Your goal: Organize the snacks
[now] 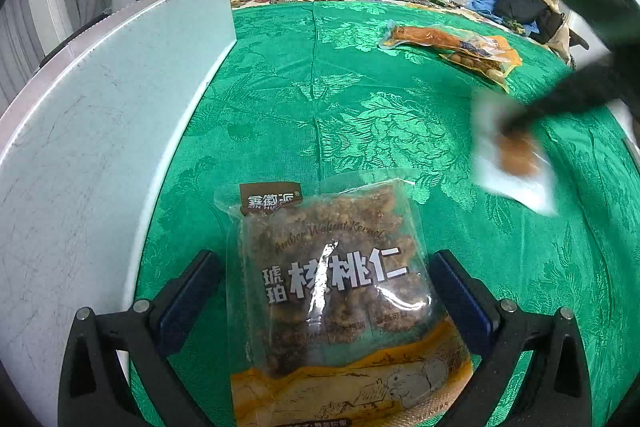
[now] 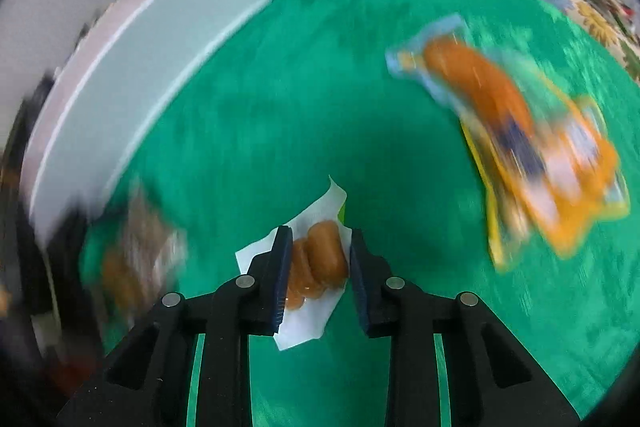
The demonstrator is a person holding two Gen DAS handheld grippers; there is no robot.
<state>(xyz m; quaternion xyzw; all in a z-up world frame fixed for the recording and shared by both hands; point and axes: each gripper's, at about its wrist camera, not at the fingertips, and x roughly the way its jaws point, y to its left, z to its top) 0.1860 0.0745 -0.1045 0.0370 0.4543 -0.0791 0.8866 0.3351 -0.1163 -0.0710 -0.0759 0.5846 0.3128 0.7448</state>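
My right gripper (image 2: pixel 318 259) clamps a small sausage packet (image 2: pixel 316 263); my left gripper (image 1: pixel 326 283) straddles the walnut bag (image 1: pixel 336 291), spread wide.

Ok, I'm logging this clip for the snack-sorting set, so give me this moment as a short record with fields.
surface: green cloth
left tongs: open, straddling walnut kernel bag
right tongs: shut on small sausage pack, view blurred
other snacks: orange sausage pack overlapping a yellow-edged pack, far right
container: pale grey board along the left
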